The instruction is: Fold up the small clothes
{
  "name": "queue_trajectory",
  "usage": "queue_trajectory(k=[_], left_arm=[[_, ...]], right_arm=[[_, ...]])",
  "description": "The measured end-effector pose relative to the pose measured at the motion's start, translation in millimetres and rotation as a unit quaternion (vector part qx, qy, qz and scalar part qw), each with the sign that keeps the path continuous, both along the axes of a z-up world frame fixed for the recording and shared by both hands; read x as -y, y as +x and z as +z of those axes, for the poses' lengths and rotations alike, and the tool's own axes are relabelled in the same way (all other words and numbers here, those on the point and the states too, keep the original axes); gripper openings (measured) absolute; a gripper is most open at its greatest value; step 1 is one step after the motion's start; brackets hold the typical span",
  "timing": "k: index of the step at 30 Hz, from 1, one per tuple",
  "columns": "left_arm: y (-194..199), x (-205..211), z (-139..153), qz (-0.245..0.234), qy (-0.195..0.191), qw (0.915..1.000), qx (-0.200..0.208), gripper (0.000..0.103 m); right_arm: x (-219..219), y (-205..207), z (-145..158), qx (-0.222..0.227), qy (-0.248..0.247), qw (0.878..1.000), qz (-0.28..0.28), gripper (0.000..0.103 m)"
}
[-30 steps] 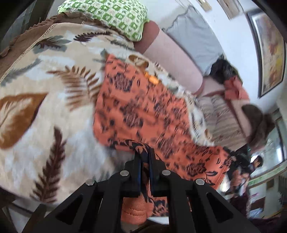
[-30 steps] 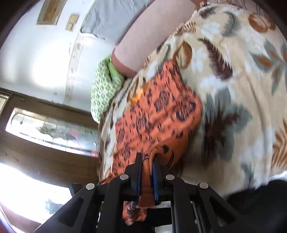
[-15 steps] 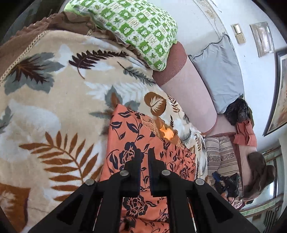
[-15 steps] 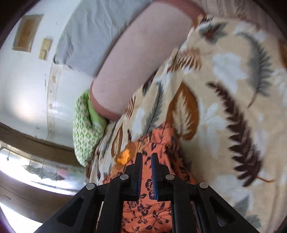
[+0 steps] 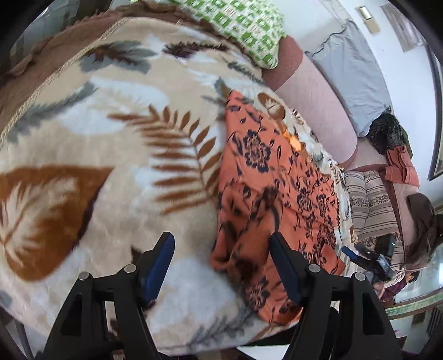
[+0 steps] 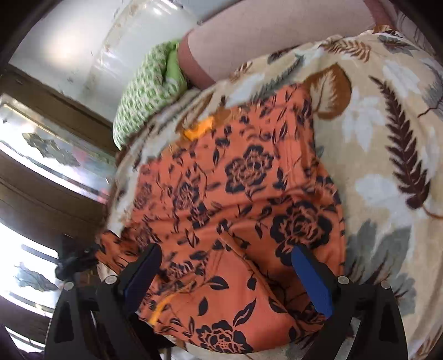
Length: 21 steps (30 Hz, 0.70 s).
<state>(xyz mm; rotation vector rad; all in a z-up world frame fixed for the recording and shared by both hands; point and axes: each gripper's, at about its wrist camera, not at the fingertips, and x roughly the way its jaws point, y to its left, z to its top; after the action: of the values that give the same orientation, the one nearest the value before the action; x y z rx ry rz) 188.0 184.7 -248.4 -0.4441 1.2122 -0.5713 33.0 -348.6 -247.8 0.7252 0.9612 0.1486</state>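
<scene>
Both tools, left tool (image 5: 221, 265) and right tool (image 6: 227, 272), now wide, empty; orange garment (image 6: 238, 205) released, folded on blanket (image 5: 97, 144); fold laid.

A lived-in home bedroom is indicated by a leaf-patterned fleece blanket (image 5: 110, 155), a green checked pillow (image 5: 249, 25) and a pink cylindrical bolster (image 5: 315, 97).

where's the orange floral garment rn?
The orange floral garment lies on the leaf-print blanket, right of centre in the left wrist view, near the pink bolster; both grippers are open above it.
</scene>
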Motion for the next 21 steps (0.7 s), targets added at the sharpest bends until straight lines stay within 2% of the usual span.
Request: queue_trajectory(k=[4,6,8,9,10,11,12,13,14,15,17,19,21], left_arm=[[0.2,0.4,-5.5,0.007,0.001,1.0,-0.005,0.075],[2.2,4.0,-8.8,0.008,-0.013,0.9998,-0.013,0.075],[2.5,10.1,-8.9,0.006,-0.029,0.9994,-0.017,0.075],[2.1,14.3,-7.5,0.001,-0.037,0.9992,-0.016,0.075],[1.8,19.2,-5.1,-0.006,-0.042,0.999,-0.011,0.075],[1.7,24.0,-2.6,-0.014,-0.045,0.9989,-0.005,0.075],[1.8,29.8,0.0,-0.023,-0.045,0.9987,0.002,0.075],[2.0,35.8,1.5,-0.032,-0.043,0.9985,0.007,0.074],[2.3,42.2,2.6,-0.041,-0.036,0.9984,0.011,0.071],[2.5,49.4,3.0,-0.052,-0.022,0.9983,0.014,0.064],[4.4,60.2,-0.4,-0.067,0.013,0.9976,0.009,0.009],[5.2,62.9,-2.6,-0.069,0.034,0.997,0.009,0.011],[6.2,62.0,1.4,-0.069,0.033,0.9969,0.015,0.011]], right_arm=[[-20.4,24.3,-29.6,-0.055,-0.033,0.997,0.036,0.096],[-35.8,31.4,-42.7,-0.084,-0.05,0.993,0.067,0.096],[-54.4,34.0,-46.7,-0.102,-0.1,0.985,0.099,0.092],[-65.4,32.3,-44.7,-0.106,-0.13,0.979,0.118,0.08],[-74.2,28.6,-42.8,-0.111,-0.144,0.974,0.136,0.065],[-80.5,24.7,-41.0,-0.114,-0.157,0.969,0.149,0.055],[-86.2,20.1,-39.2,-0.12,-0.173,0.964,0.163,0.029],[-90.6,15.2,-37.8,-0.128,-0.195,0.957,0.172,0.018],[-91.8,10.1,-35.3,-0.13,-0.207,0.954,0.174,0.015],[-91.1,6.4,-32.6,-0.129,-0.207,0.954,0.172,0.01],[-88.0,-0.5,-24.6,-0.121,-0.209,0.957,0.161,0.009],[-83.7,-6.8,-12.7,-0.103,-0.21,0.96,0.15,0.008],[-75.9,-9.7,1.7,-0.081,-0.208,0.965,0.138,0.008]])
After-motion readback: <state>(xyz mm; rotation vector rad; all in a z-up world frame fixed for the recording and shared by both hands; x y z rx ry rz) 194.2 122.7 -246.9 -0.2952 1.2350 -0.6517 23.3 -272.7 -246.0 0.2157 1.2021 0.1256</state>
